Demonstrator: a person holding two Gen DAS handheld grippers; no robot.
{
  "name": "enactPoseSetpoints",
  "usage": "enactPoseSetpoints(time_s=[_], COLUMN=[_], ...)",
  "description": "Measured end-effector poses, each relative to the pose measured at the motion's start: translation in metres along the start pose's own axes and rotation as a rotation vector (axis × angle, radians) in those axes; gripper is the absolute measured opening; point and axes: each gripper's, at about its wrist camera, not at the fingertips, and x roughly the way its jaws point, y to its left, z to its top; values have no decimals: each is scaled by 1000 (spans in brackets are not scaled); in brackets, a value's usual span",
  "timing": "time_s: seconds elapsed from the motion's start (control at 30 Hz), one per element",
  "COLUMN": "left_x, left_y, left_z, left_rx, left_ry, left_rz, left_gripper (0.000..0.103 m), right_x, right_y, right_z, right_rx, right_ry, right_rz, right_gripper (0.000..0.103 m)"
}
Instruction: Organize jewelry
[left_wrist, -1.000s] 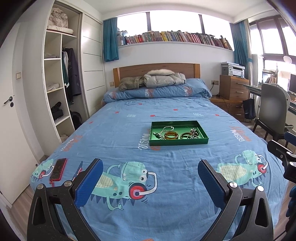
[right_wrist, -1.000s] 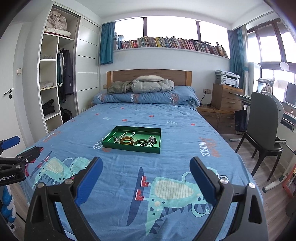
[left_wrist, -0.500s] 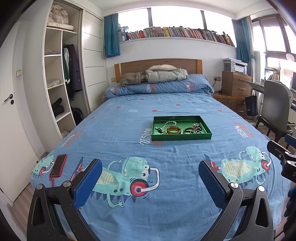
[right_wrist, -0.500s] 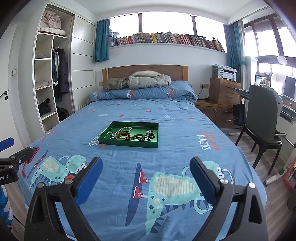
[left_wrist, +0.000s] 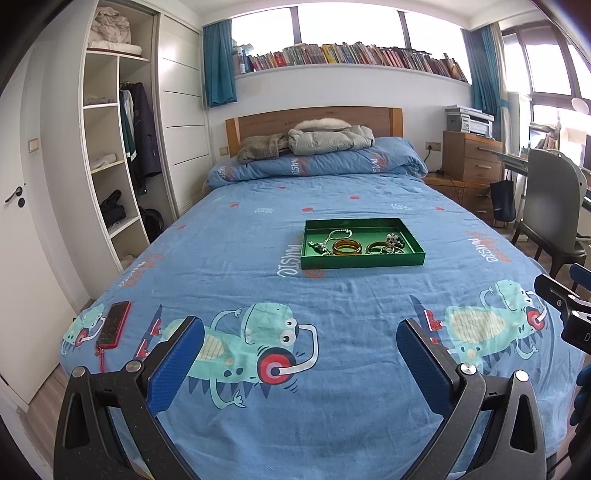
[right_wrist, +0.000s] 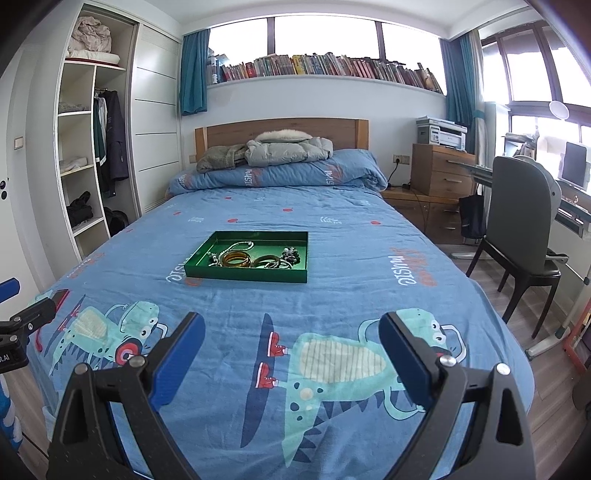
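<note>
- Both cameras now sit a little lower and nearer the foot of the bed than a second ago: the headboard and bookshelf stand lower in the frame, and the tray shows at a flatter angle, while the tray and its contents have not shifted on the cover.
- At the centre of the left view, the green tray (left_wrist: 362, 263) lies flat on the blue bed cover (left_wrist: 332, 306), well apart from both tools; this is where the jewelry is.
- Inside it, an amber bangle (left_wrist: 346, 246) lies just left of a darker ring-shaped bangle (left_wrist: 376, 247), with a pale bead chain (left_wrist: 334, 235) looping toward the upper left of the tray and a dark bead cluster (left_wrist: 394, 239) at its right end. Whether the pieces touch or tangle is too small to tell.
- Everything sits gathered in the tray's near half, so this could be a heap waiting to be sorted or a finished gathering; one look cannot settle which.
- At the bottom of the left view, the left gripper (left_wrist: 300, 341) hangs over the cartoon print with jaws spread wide, holding and touching nothing.
- The right gripper (right_wrist: 291, 338) is likewise released, jaws wide apart, empty, at the bottom of its own view.
- Held level and facing the tray from the foot of the bed, both tools look set to keep the tray in sight, I judge.
- A red phone (left_wrist: 112, 324) lies at the lower left of the left view, near the bed's edge.
</note>
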Motion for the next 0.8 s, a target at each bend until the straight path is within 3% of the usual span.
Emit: enactPoseSetpoints(time_s=[0.8], left_x=[7], left_y=[3], left_z=[-2], left_rx=[2], left_ry=[3], left_rz=[43], left_gripper=[102], right_x=[15], right_y=[-1], right_z=[-6], right_rx=[-27], right_ry=[26], right_rz=[-35], right_gripper=[95])
